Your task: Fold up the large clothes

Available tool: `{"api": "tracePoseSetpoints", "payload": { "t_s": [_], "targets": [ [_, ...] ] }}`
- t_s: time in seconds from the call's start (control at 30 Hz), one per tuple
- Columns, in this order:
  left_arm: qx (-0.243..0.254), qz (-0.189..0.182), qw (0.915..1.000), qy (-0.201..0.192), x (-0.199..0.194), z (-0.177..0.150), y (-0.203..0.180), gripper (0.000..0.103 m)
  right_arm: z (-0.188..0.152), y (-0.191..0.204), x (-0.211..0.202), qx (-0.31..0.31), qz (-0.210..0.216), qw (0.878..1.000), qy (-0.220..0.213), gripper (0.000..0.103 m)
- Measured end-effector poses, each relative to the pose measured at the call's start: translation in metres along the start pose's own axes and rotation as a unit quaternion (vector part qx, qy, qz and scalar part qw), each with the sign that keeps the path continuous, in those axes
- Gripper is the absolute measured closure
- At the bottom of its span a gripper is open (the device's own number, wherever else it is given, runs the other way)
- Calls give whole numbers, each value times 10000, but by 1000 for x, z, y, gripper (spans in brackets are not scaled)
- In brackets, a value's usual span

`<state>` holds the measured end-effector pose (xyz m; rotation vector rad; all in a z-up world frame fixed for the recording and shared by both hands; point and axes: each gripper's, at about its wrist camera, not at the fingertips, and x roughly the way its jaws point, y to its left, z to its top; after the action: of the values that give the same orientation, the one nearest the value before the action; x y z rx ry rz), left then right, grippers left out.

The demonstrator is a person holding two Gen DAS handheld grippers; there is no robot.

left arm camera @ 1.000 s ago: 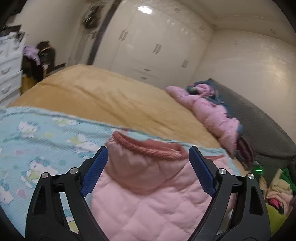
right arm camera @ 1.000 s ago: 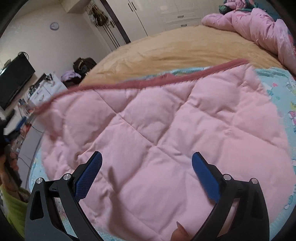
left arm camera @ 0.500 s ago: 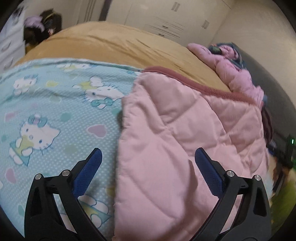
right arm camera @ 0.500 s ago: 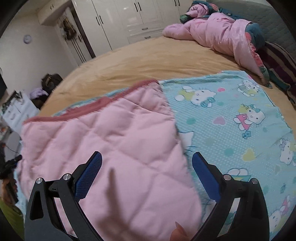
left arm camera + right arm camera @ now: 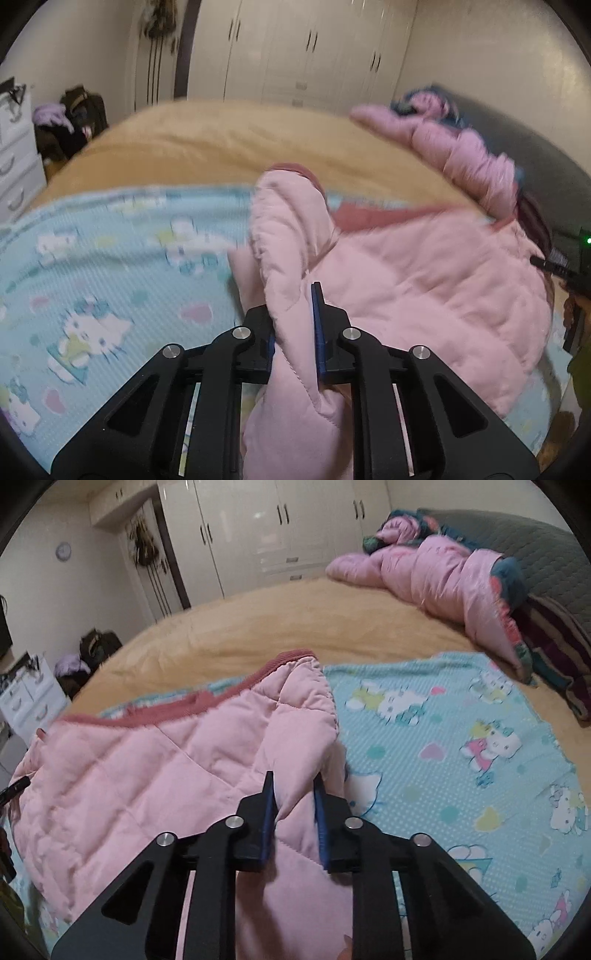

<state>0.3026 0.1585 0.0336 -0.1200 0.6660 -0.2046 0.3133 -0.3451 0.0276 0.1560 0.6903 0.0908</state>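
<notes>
Left gripper (image 5: 293,325): black frame, blue-padded fingers (image 5: 317,325) pressed in on a raised fold of the pink quilted jacket (image 5: 424,280); the cloth bulges out above and below the pads. The fold stands up between the fingers and runs far to a dark-pink ribbed edge; the rest of the garment spreads to the right of them.

Right gripper (image 5: 293,808): same build, fingers (image 5: 266,812) pinching a corner fold of the pink quilted jacket (image 5: 147,768). The bulk of the garment lies to the left of these fingers, its ribbed trim (image 5: 207,701) along the far edge.

Support: jacket rests on a light-blue cartoon-cat blanket (image 5: 461,768), which is laid over a tan bedspread (image 5: 277,627) on a bed.

Left view only: small green light (image 5: 588,240) and dark equipment at the right edge; view is motion-blurred.

Right view only: wall clock (image 5: 63,551) at far left; a fingertip (image 5: 347,943) at the near edge below the gripper; blanket pattern sharply legible on the right.

Both views: second pink quilted bundle (image 5: 436,576) far right near a grey headboard (image 5: 535,554), white wardrobe (image 5: 277,528) across the far wall, white drawers (image 5: 29,698) and a dark bag (image 5: 99,646) at left.
</notes>
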Motion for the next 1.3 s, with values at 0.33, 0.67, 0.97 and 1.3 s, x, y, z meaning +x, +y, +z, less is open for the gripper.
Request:
{"api": "tracePoseSetpoints", "payload": {
  "t_s": [0.33, 0.67, 0.97, 1.3],
  "targets": [
    [2, 103, 9949, -1000, -44, 50, -23, 96, 59, 11, -39, 142, 319, 9960, -827, 87],
    [-97, 399, 9961, -782, -9, 77, -21, 96, 87, 7, -10, 462, 351, 9953, -775, 87],
    [-156, 593, 9964, -582, 15, 78, -16, 95, 90, 6, 12, 475, 253, 9963, -669, 87],
    [-312, 774, 9964, -164, 55, 66, 1, 95, 78, -5, 45, 576, 44, 9976, -383, 87]
  ]
}}
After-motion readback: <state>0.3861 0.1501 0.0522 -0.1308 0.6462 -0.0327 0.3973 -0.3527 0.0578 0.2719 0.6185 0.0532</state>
